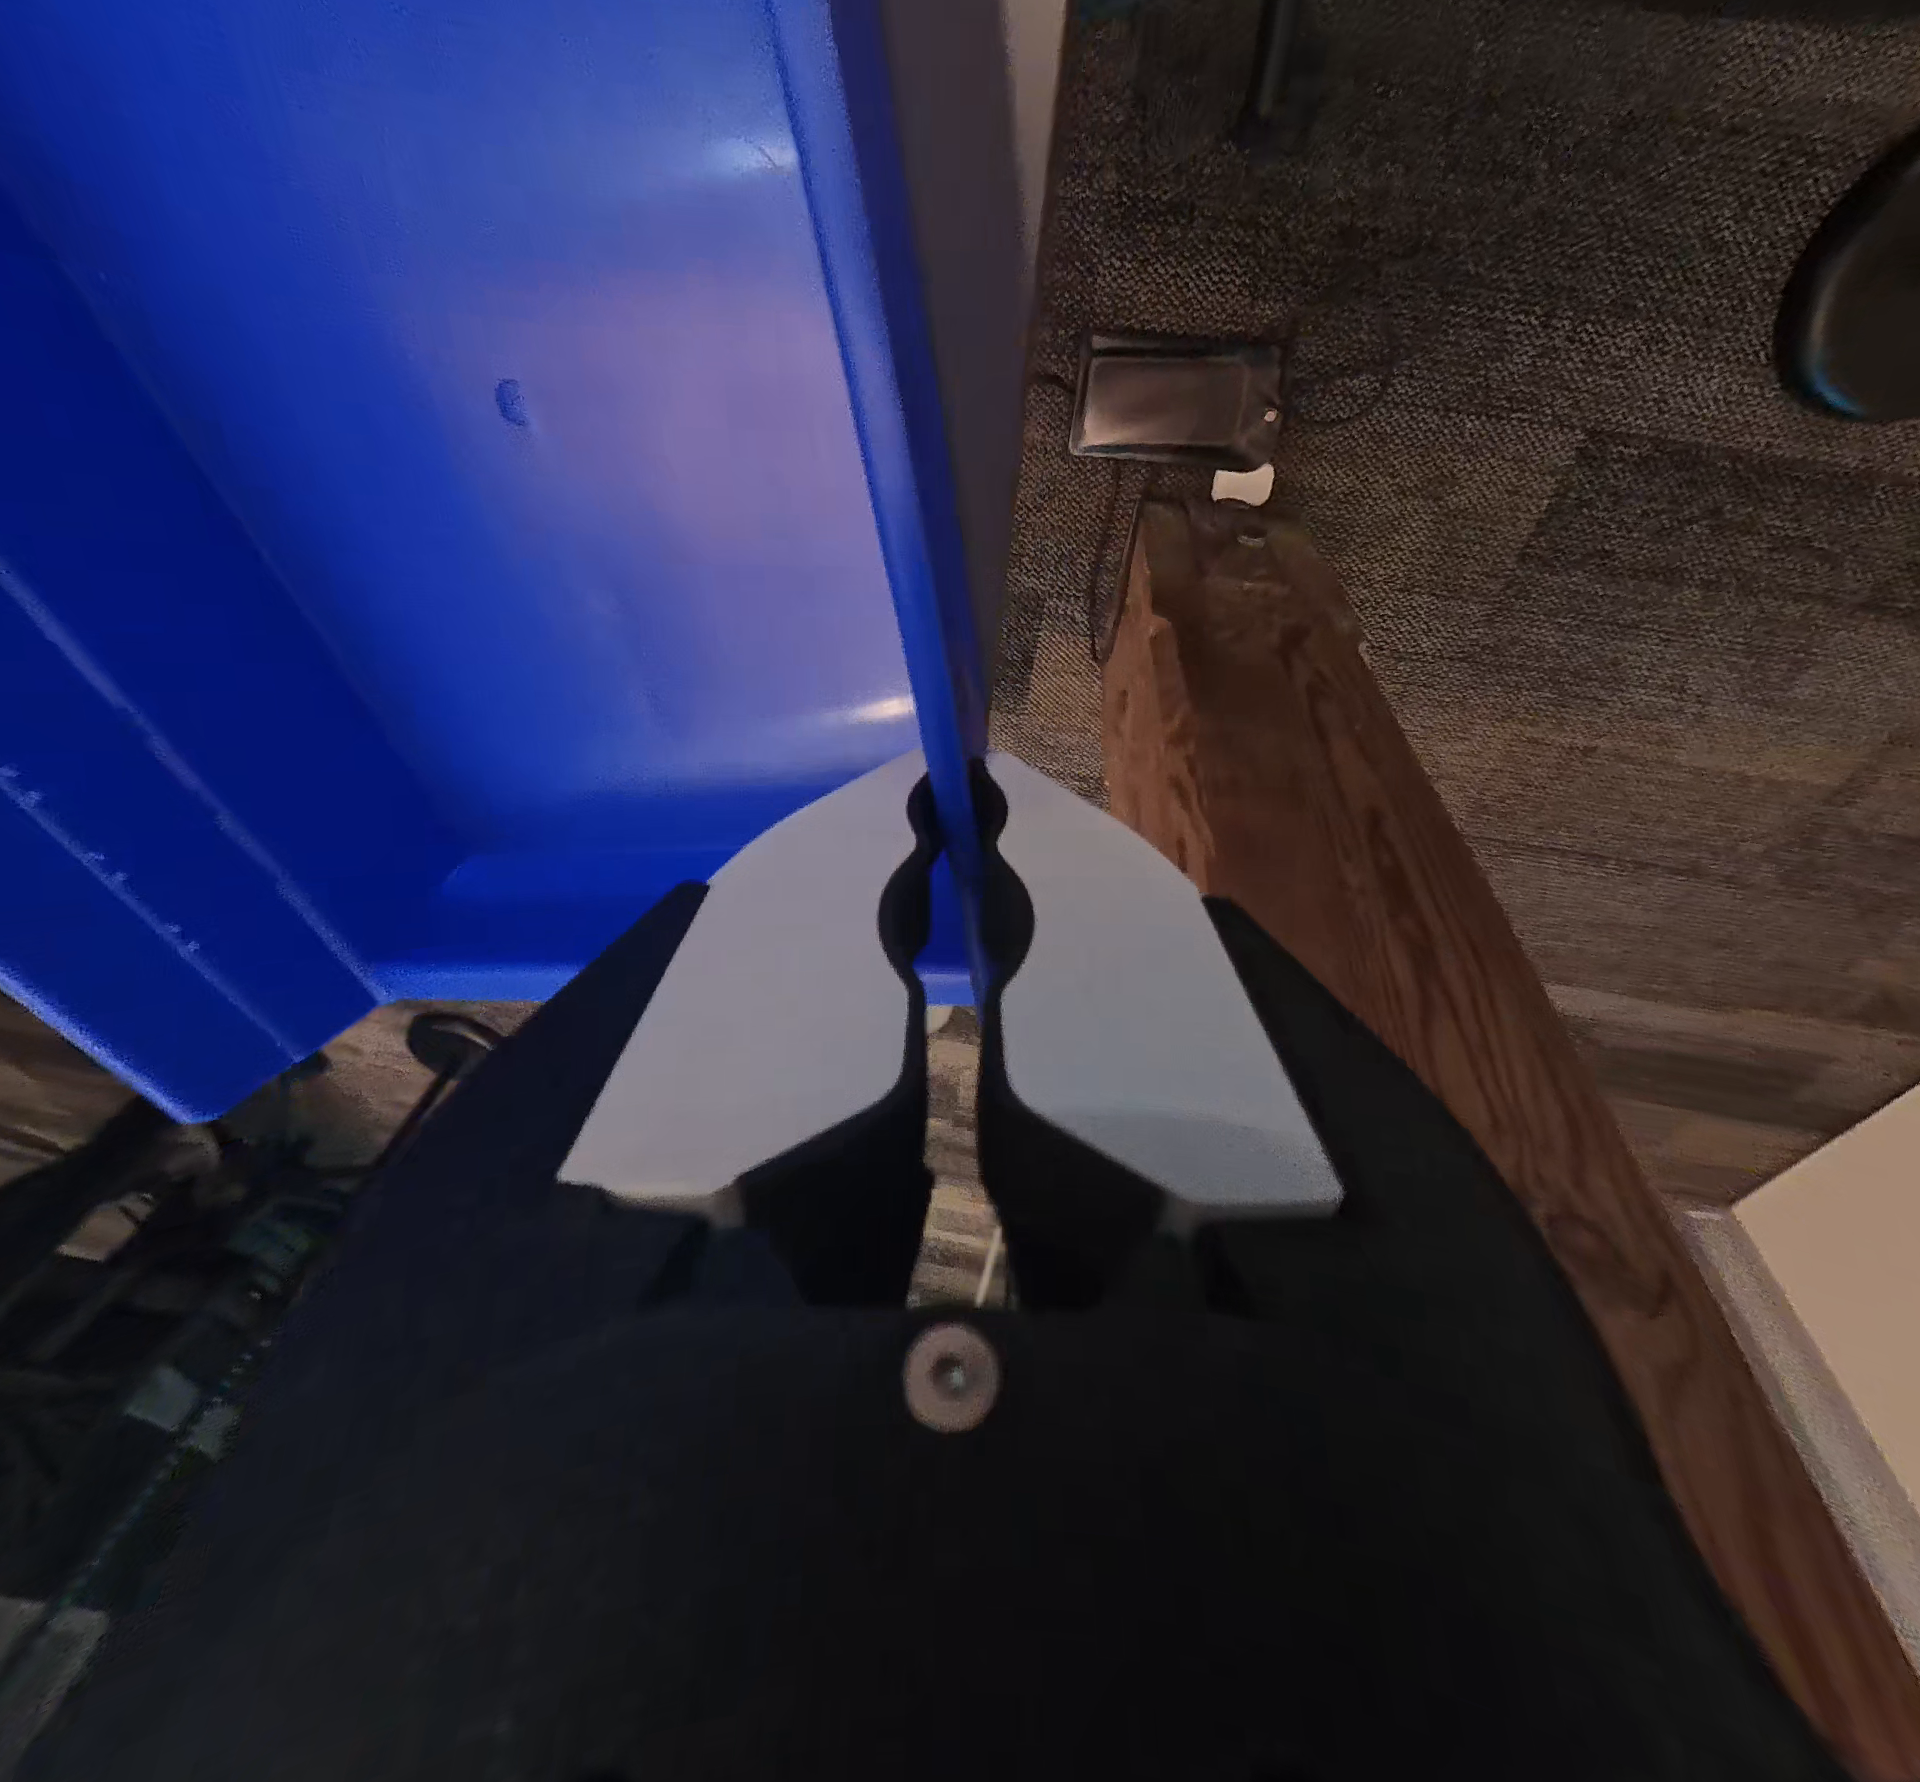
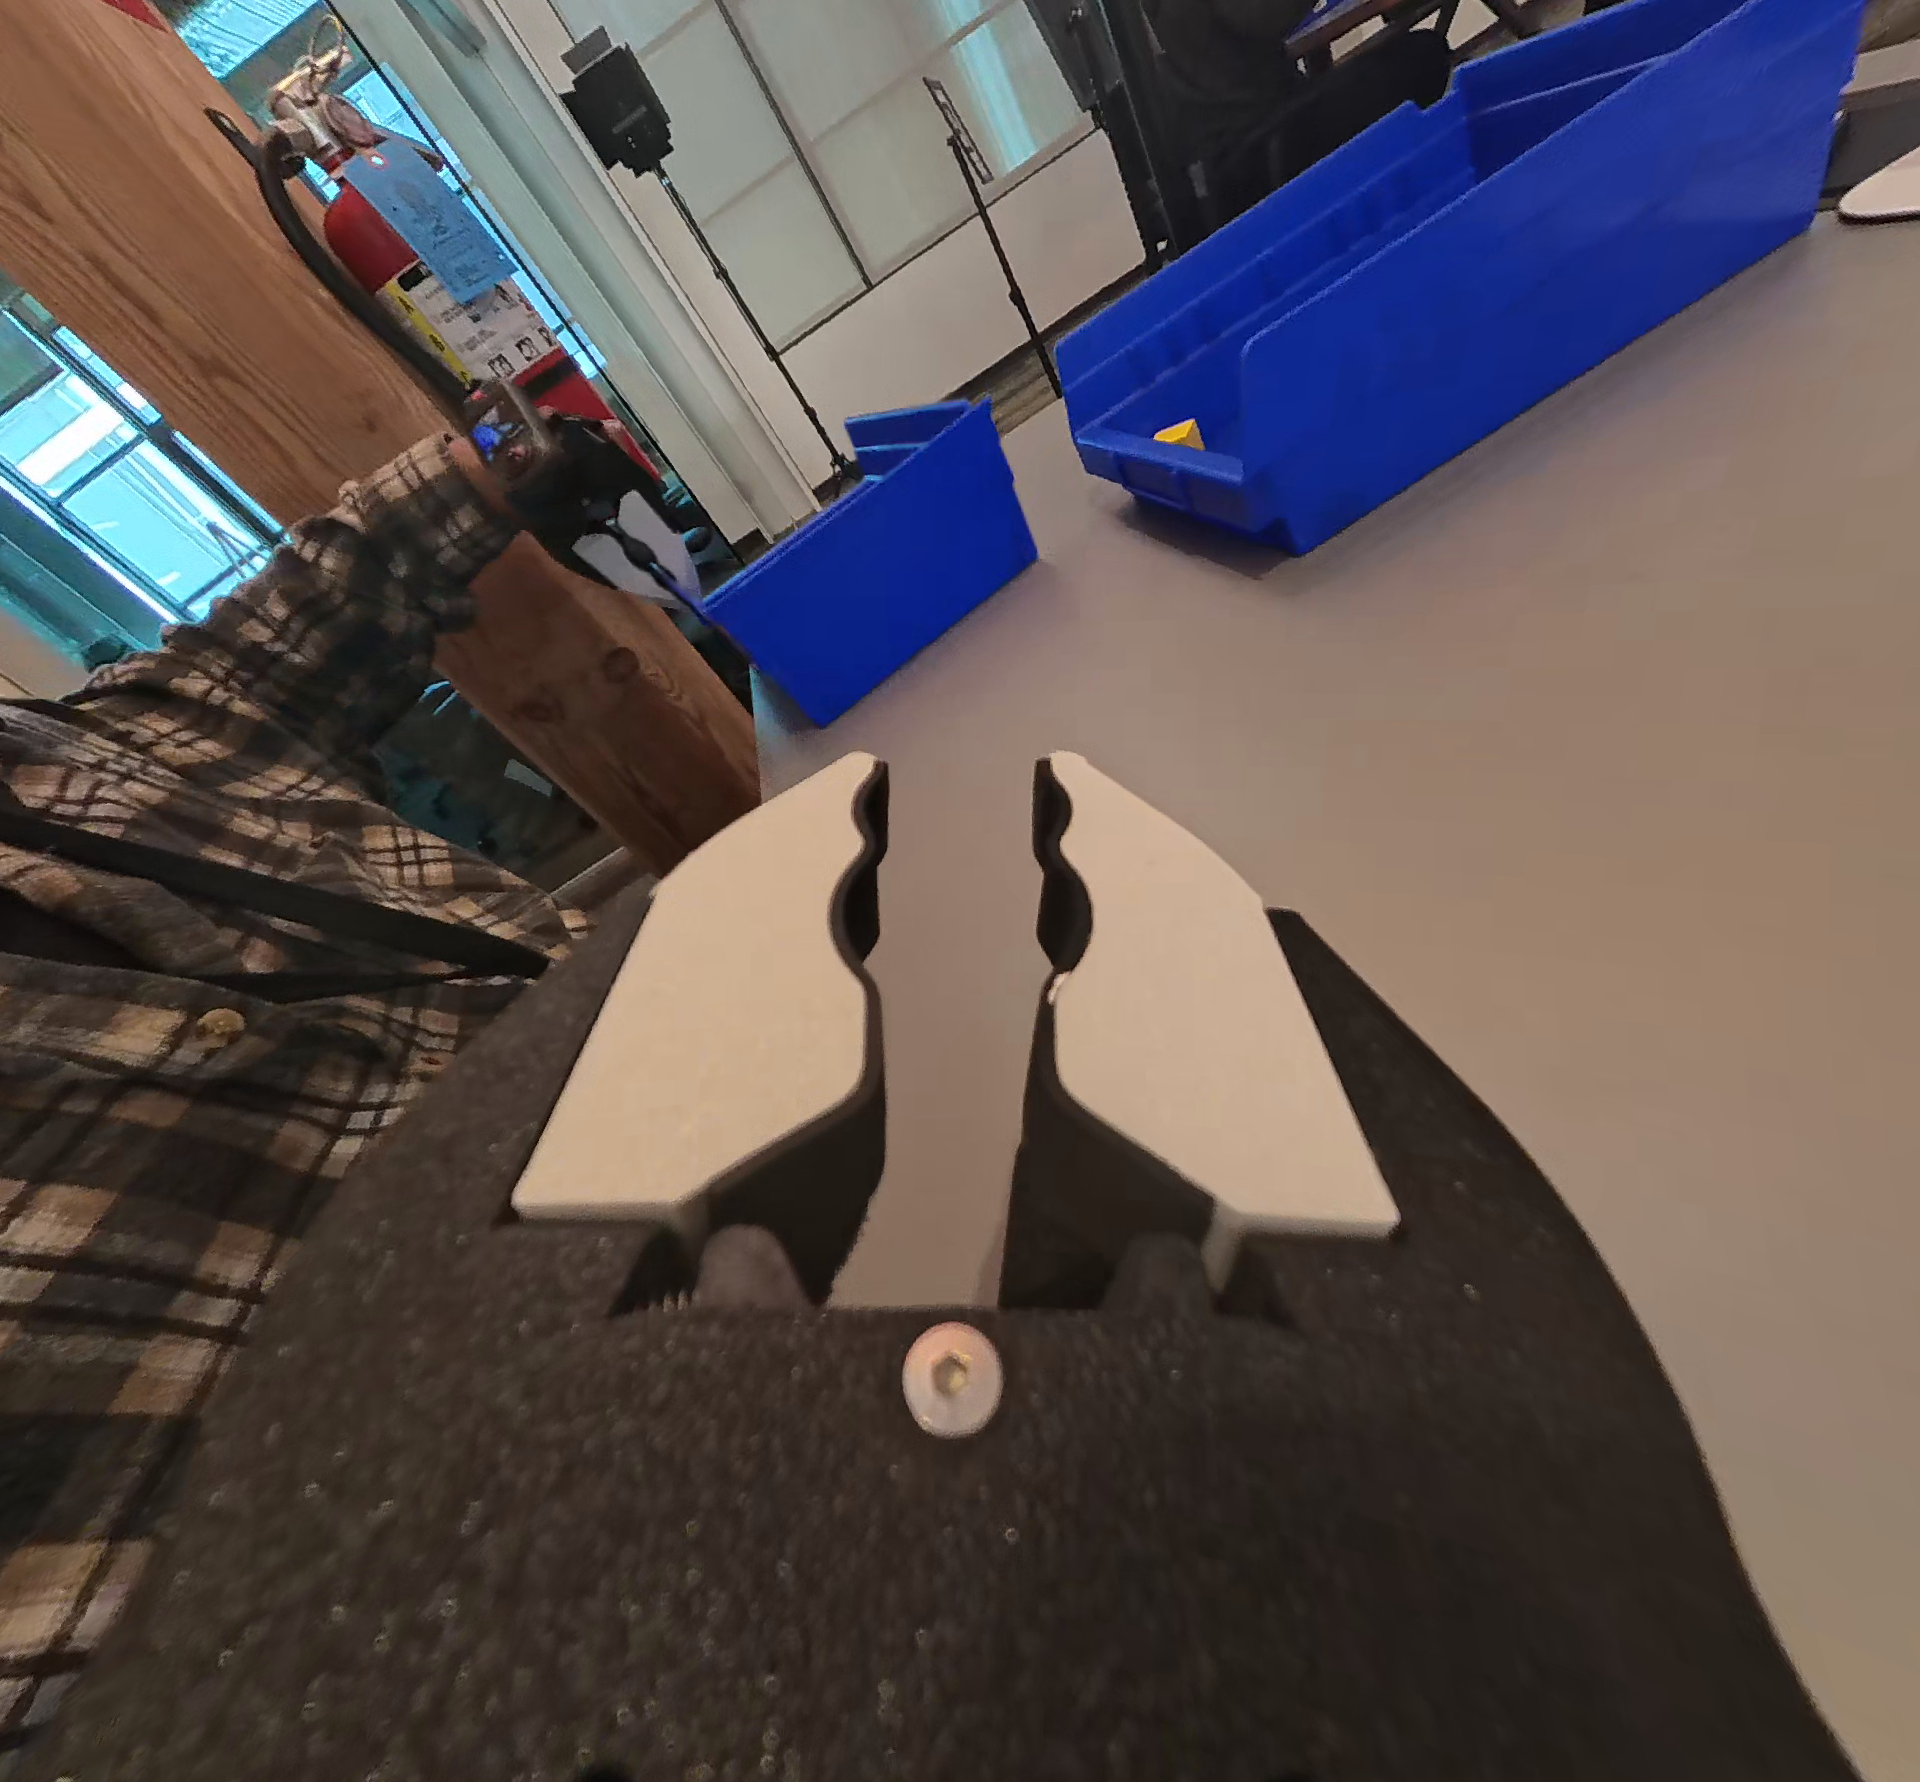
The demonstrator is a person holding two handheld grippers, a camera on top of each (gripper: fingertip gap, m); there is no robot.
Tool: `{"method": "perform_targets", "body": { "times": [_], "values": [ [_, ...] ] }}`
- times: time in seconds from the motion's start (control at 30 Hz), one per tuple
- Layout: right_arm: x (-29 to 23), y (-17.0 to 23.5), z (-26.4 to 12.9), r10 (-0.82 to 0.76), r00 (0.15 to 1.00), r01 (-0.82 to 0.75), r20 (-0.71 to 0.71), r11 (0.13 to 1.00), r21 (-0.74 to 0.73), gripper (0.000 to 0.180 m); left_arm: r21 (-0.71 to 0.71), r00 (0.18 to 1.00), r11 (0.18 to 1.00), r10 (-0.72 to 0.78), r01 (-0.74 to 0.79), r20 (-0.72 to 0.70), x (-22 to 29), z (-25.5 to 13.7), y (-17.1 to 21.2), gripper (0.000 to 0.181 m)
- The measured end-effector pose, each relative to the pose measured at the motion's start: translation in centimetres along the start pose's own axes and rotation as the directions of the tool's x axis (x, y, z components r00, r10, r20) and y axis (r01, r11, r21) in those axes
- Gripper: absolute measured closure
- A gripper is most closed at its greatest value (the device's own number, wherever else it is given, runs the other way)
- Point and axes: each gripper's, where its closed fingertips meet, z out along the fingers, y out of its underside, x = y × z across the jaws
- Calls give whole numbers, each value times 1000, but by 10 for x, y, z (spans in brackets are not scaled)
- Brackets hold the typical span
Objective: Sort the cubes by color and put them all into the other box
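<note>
Left wrist view: left gripper [image 1: 958,885] is clamped on wall of the small blue box [image 1: 416,382], seems repositioning it; right gripper [image 2: 961,859] is apart w/ nothing held; yellow cube [image 2: 1179,433] lies in long box [image 2: 1455,361]; next, prob. set box down steady.

Bare grey table [image 2: 1455,901] is lying open ahead of the right gripper [image 2: 961,797]. Two blue bins are standing farther off, the small bin [image 2: 883,579] left, the long bin [image 2: 1455,319] right, with a clear lane running between them. A wooden post [image 2: 208,278] is blocking the left edge.
</note>
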Motion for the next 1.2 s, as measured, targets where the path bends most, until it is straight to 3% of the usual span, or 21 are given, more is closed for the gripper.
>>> {"method": "perform_targets", "body": {
  "times": [0.2,0.37,0.63,0.83,1.0,1.13,1.2],
  "values": [
    [-5,-2,2,1,1000,-1,7,1000,-6,154,43,993,993,106,-108,45,1,-4,-54,178],
    [-10,-5,-6,-11,1000,11,-6,1000,-13,154,84,982,980,173,-179,74,-6,-10,-129,178],
    [-7,-21,-47,-43,993,41,-106,999,-18,153,120,984,982,135,-149,117,-18,-25,-296,178],
    [0,-43,-110,-63,963,66,-262,998,4,152,299,997,952,45,-63,66,-18,-38,-439,178],
    [13,-63,-179,-44,877,50,-479,999,-1,147,395,999,919,-3,-12,37,-30,-46,-544,178],
    [39,-66,-235,7,720,-76,-694,995,-68,135,481,1000,876,-27,25,-4,-48,-52,-613,176],
    [55,-60,-256,32,641,-177,-767,978,-107,127,533,997,845,-15,53,-77,-46,-58,-627,163]
  ]
}}
